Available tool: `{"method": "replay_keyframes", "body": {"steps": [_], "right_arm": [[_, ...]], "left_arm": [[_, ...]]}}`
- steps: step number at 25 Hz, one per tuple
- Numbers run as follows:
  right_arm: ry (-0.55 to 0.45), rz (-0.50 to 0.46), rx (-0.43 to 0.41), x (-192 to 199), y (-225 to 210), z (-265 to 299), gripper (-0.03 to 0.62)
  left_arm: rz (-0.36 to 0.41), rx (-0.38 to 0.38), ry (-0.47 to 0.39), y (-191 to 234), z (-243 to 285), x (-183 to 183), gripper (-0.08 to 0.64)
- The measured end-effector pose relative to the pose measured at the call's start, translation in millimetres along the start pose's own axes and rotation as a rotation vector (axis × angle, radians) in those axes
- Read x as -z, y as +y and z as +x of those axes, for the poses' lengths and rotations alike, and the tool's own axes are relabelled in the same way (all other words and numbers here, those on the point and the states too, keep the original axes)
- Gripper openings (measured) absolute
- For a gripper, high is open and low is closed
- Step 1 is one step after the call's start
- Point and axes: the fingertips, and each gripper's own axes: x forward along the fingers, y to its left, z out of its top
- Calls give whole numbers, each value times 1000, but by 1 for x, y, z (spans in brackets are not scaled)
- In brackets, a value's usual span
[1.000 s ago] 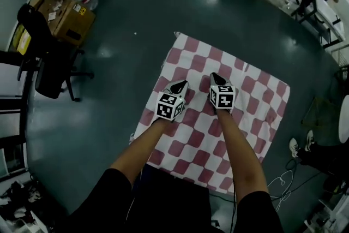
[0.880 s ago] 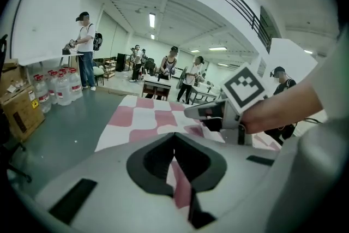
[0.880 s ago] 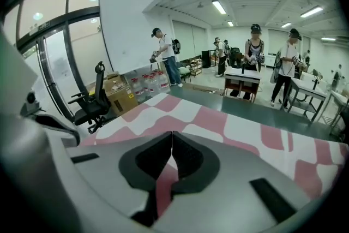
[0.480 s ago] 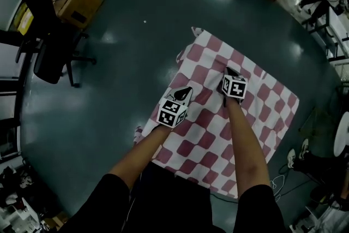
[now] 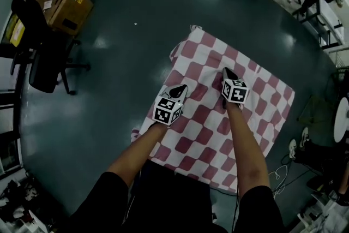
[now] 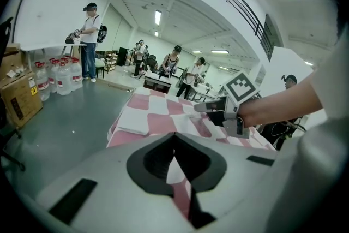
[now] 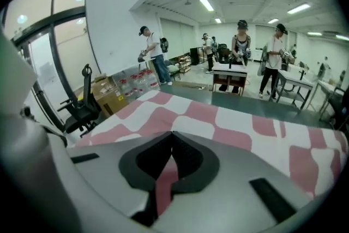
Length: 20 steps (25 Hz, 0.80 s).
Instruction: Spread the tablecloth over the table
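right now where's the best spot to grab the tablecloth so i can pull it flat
Take the tablecloth at its far left corner. The edge there looks folded back on itself, giving a raised flap to pinch, while the rest lies flat. Come in from outside the left edge, probably with the left tool, which is nearer. Its jaws are shut and would need to open first.

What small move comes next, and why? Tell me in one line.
Probably move the left gripper to the fold at the cloth's far-left edge and smooth it out: that edge lies doubled over, while the middle, where it and the right gripper are with jaws shut, looks flat.
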Motion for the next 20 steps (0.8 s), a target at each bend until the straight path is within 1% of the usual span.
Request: {"method": "replay_keyframes", "body": {"steps": [2,6,9,12,16,20], "right_arm": [[-42,57,5,0,7,-18,15],[-114,49,24,-8,26,-62,15],[-181,72,56,-16,37,-101,15],[-248,94,79,-16,52,-150,15],[-308,112,131,-9,68,-214,15],[-335,127,162,4,86,-268,15]], "left_arm": [[-14,4,-9,-5,-2,-4,11],[-16,5,-38,-21,-10,-23,11],[-8,-7,-54,-35,-20,-38,11],[1,-26,-71,-55,-44,-51,11],[32,17,-143,-94,-77,-68,11],[77,59,-187,-135,-105,-70,11]]}}
